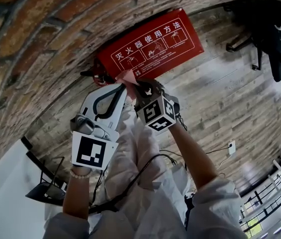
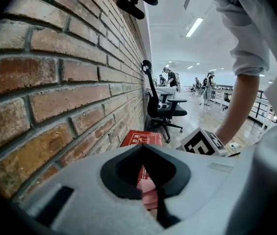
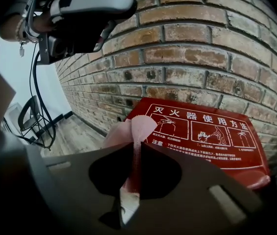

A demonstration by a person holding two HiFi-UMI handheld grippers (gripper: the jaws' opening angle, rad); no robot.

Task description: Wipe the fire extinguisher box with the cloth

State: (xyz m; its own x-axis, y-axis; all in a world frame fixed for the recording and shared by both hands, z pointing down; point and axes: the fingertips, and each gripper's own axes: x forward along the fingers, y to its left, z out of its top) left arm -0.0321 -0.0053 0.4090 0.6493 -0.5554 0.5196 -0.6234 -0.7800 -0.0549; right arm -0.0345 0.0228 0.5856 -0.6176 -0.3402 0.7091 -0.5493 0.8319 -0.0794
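Between the jaws of your right gripper (image 3: pixel 137 148) a thin fold of the pink cloth (image 3: pixel 137 124) is clamped tight, with a rounded tuft standing out past the tips. Just beyond that tuft lies the red fire extinguisher box (image 3: pixel 202 131), printed lid facing you, set on the wood floor (image 1: pixel 220 98) against the brick wall (image 3: pixel 202 58). The cloth sits at the box's near corner; whether it touches the lid I cannot tell. Your left gripper (image 2: pixel 143 150) hangs beside the right one with its jaws drawn together on nothing.

You look to be at the start of the wipe, with the lid not yet covered. Next, press the tuft down so cloth, not jaw, meets the lid, then sweep along the printed panel toward the far end.
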